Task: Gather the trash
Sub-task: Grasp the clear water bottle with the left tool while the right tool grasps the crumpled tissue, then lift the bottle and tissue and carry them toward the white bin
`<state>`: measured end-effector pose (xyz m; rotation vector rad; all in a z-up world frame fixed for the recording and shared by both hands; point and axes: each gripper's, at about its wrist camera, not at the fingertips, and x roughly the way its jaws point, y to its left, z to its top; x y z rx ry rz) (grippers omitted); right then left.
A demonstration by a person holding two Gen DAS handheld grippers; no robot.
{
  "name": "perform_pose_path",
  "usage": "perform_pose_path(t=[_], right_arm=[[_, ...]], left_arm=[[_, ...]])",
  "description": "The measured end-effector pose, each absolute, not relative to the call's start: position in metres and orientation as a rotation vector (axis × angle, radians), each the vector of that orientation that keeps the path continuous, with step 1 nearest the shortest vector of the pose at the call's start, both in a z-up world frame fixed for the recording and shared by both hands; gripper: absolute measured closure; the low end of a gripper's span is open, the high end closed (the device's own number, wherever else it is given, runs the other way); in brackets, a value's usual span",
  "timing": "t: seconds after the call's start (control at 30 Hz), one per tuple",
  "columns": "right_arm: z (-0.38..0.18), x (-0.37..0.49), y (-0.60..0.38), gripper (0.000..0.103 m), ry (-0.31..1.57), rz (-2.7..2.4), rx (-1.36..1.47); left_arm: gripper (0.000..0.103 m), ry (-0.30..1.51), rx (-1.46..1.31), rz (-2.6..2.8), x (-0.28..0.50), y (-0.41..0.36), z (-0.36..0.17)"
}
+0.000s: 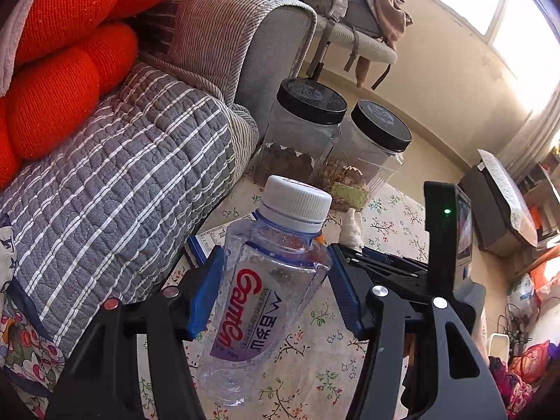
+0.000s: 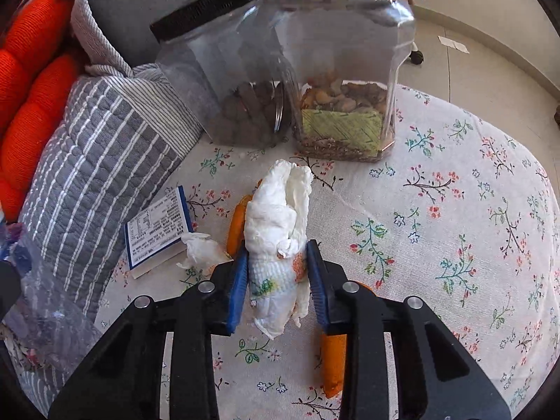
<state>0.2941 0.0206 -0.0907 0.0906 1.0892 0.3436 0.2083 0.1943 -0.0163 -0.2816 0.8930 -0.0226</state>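
Note:
My left gripper (image 1: 273,280) is shut on a clear Ganten water bottle (image 1: 259,301) with a white cap, held tilted above the floral tablecloth (image 1: 385,224). My right gripper (image 2: 276,273) is shut on a crumpled white tissue wad (image 2: 280,231) with printed flowers, held above the tablecloth (image 2: 455,210). An orange wrapper (image 2: 332,364) lies under the right gripper. A smaller crumpled tissue (image 2: 201,250) and a blue-edged printed leaflet (image 2: 157,227) lie to its left on the table.
Two clear jars with black lids (image 2: 224,80) (image 2: 343,70) stand at the table's far side, also in the left wrist view (image 1: 301,129). A sofa with grey striped cover (image 1: 115,182) and orange cushion (image 1: 52,80) borders the table's left.

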Motion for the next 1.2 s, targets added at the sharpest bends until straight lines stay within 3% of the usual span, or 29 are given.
perform_pose_path(t=[0.37,1.2], right_arm=[[-0.027,0.248,-0.021,0.072,0.899,0.295,0.114],[0.000,0.139,-0.162,0.072,0.704,0.002,0.141]], left_arm=[[0.045,0.850,-0.258,-0.028,0.203,0.176,-0.004],[0.045,0.722,-0.177,-0.180,0.160,0.050,0.009]])
